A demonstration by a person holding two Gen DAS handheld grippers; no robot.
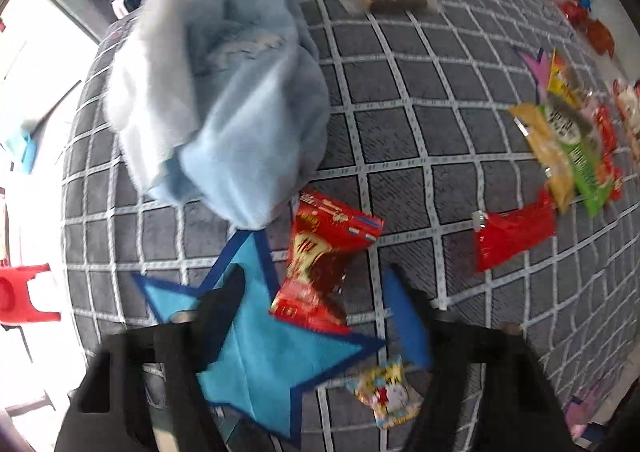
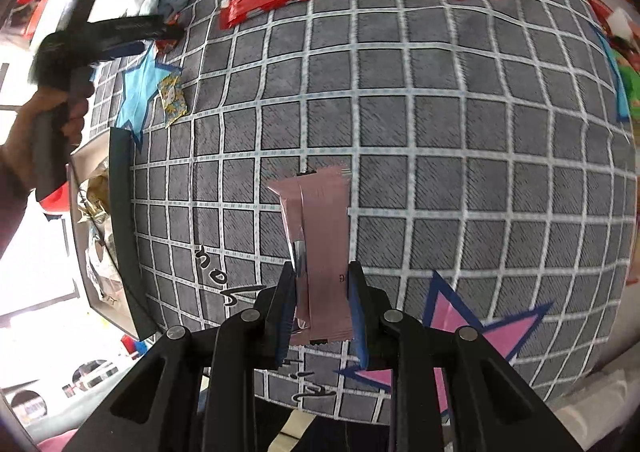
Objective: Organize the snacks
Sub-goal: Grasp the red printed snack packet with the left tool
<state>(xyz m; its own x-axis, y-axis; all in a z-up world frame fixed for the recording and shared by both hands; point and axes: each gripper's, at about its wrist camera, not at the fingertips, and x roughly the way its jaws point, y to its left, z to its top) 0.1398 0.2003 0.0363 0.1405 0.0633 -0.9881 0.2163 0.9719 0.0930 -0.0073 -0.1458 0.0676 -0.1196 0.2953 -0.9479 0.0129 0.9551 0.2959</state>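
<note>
The right gripper [image 2: 322, 308] pinches the pink packet [image 2: 320, 236] only at its 6 o'clock end, so it may slip out, while the left gripper [image 1: 316, 292] stands wide above the red packet [image 1: 320, 264].

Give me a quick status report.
Right gripper shut on pink snack bar. Left gripper open above red snack packet. Blue cloth beyond it.

Blurred: far snack pile [image 1: 568, 143], print unreadable | Hidden: pink packet [image 2: 320, 252] sides behind gripper fingers [image 2: 357, 316] | Cut off: box [image 2: 100, 236], contents indistinct

1 pink packet [image 2: 324, 252], 1 blue cloth [image 1: 224, 91], 2 star patches [image 1: 256, 336] [image 2: 472, 328].
</note>
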